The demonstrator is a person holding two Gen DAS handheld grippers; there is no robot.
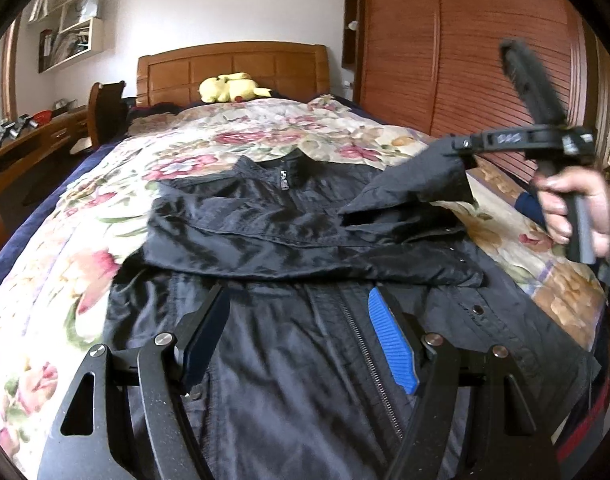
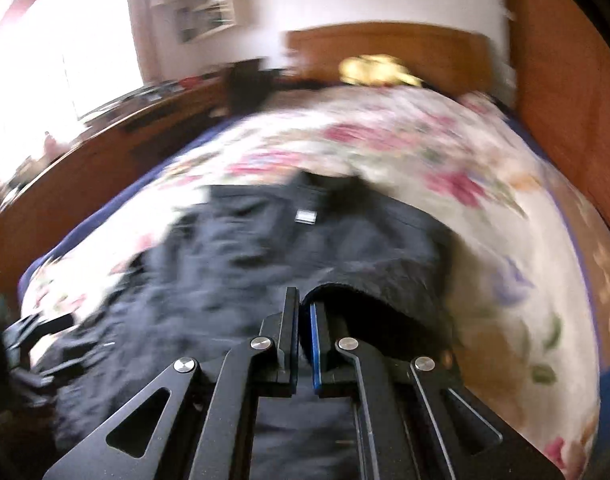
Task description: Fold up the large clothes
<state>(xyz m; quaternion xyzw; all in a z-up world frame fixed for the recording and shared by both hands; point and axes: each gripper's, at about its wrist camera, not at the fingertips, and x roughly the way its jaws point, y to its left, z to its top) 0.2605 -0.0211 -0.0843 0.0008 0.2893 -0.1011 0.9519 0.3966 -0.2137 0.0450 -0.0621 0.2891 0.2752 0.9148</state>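
Observation:
A black zip-up jacket (image 1: 289, 232) lies front up on the flowered bedspread (image 1: 209, 136), its left sleeve folded across the chest. My left gripper (image 1: 301, 312) is open and empty, low over the jacket's lower front beside the zipper. My right gripper (image 1: 457, 148) is shut on the cuff of the right sleeve (image 1: 421, 180) and holds it lifted above the jacket's right side. In the blurred right wrist view the jaws (image 2: 305, 308) are pinched on the dark sleeve cuff (image 2: 369, 300), with the jacket (image 2: 265, 248) spread below.
A yellow plush toy (image 1: 233, 88) sits by the wooden headboard (image 1: 233, 68). A wooden wardrobe (image 1: 465, 48) stands to the right of the bed. A desk (image 1: 33, 140) and chair (image 1: 105, 112) stand to the left. The person's hand (image 1: 577, 208) holds the right gripper's handle.

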